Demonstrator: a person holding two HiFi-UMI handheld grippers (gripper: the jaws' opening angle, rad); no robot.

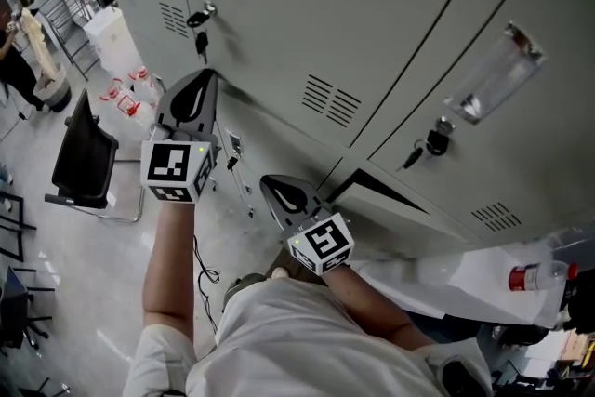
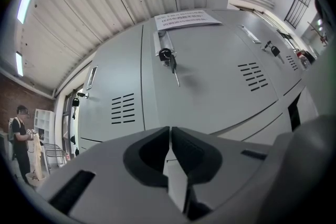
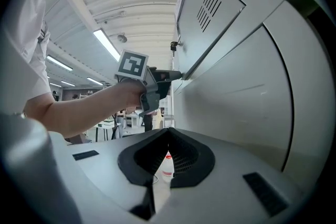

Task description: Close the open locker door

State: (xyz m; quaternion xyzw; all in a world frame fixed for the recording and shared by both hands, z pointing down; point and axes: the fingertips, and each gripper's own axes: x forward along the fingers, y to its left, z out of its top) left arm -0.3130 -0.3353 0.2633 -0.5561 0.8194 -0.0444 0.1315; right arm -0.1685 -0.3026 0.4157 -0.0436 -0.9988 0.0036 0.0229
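Observation:
Grey lockers [image 1: 307, 5] fill the head view. A dark wedge-shaped gap [image 1: 372, 185] shows under the door [image 1: 465, 14] that bears a key [image 1: 432, 144] and a clear label holder [image 1: 493, 84]; this door stands slightly ajar. My left gripper [image 1: 206, 74] is shut and empty, its tip at a seam of the locker front. In its own view, the left gripper [image 2: 168, 131] faces a door with a key [image 2: 168, 56]. My right gripper [image 1: 268, 181] is shut and empty, low beside the gap. From the right gripper [image 3: 168, 135], the left gripper [image 3: 177, 75] touches the seam.
A black chair [image 1: 84, 158] and red-and-white cones [image 1: 125, 93] stand on the floor at the left. A white table [image 1: 465, 279] with a red-capped bottle [image 1: 535, 276] is at the lower right. A person [image 1: 19, 60] stands far left by a wire rack [image 1: 70, 23].

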